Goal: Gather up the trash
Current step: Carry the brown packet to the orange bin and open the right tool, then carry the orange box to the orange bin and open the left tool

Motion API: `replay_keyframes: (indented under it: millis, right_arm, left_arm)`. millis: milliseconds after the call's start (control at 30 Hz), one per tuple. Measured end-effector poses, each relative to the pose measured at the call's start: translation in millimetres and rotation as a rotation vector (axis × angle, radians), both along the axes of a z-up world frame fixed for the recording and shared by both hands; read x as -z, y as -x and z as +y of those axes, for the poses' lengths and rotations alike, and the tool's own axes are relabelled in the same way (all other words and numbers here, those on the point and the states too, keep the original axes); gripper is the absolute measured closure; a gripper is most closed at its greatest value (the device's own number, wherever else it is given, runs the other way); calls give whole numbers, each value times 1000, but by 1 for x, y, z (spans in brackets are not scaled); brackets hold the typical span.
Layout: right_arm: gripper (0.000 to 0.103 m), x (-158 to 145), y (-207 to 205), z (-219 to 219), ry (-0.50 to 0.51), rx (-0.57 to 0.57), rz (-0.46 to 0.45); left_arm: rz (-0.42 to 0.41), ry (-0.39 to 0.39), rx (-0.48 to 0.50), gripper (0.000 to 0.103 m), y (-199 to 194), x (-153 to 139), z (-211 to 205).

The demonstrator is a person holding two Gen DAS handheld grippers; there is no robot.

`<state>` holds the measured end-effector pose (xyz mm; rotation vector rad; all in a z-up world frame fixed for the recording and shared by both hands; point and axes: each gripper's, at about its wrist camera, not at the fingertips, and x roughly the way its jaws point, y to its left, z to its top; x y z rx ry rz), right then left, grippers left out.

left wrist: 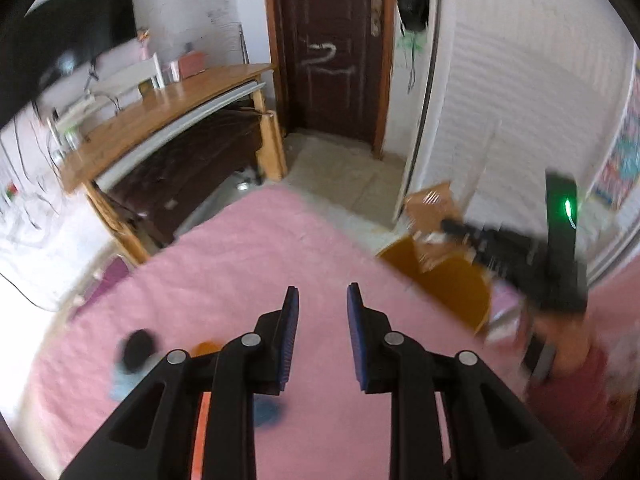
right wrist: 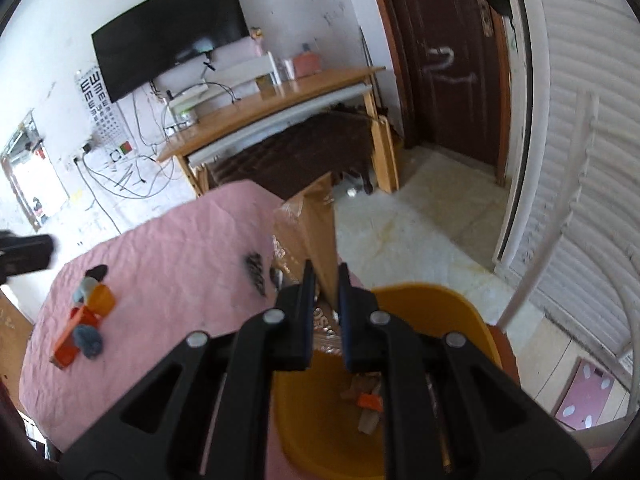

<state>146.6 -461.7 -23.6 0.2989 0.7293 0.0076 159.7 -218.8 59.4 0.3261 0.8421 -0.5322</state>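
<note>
Brown cardboard point(right wrist: 310, 224), a torn and crumpled piece, was pinched between the narrow jaws of the right gripper point(right wrist: 325, 280), held upright just above the yellow bin point(right wrist: 424, 300) at the edge of the pink bedspread point(right wrist: 172, 240). A few scraps already lay in the bin's bottom. The left gripper point(left wrist: 322, 300) hovered over the bedspread with its jaws wide and nothing between them. More trash sat well apart on the far side of the bed: a small heap of orange, blue and dark bits point(right wrist: 86, 320), and a dark strip point(right wrist: 256, 274) nearer the cardboard. To do the drop well, it seemed best to bring the cardboard squarely over the bin's mouth and tip its long edge downward before letting go, since so tall a piece could catch on the rim and topple onto the bed.
</note>
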Motion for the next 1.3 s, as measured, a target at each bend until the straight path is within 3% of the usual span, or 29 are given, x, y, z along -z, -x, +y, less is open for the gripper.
replay_keyframes:
  millis: [67, 200, 533, 567, 700, 733, 833, 933, 1100, 1300]
  right_arm:
    - [93, 14, -1, -6, 1, 8, 19]
    - [93, 41, -12, -15, -10, 28, 72]
    - [90, 58, -13, -24, 9, 56, 135]
    - [87, 58, -13, -24, 13, 57, 139]
    - [54, 59, -13, -24, 16, 59, 140]
    - [52, 59, -12, -25, 19, 58, 137]
    - [52, 59, -12, -25, 18, 58, 136]
    - [52, 60, -11, -23, 17, 52, 140]
    - [51, 58, -9, -21, 18, 46, 139]
    - [47, 56, -8, -20, 13, 49, 134]
  left_arm:
    - [13, -41, -75, 80, -7, 1, 28]
    - [118, -48, -194, 80, -26, 21, 72]
    - [244, -122, -188, 74, -13, 72, 106]
    - [246, -117, -184, 74, -12, 74, 108]
    - [252, -108, -203, 74, -12, 73, 114]
    - [248, -113, -201, 74, -11, 73, 114]
    - [233, -136, -213, 72, -8, 74, 118]
    - [234, -132, -239, 58, -11, 75, 123]
    - [253, -117, -218, 57, -9, 73, 122]
    - [297, -78, -187, 49, -7, 80, 117]
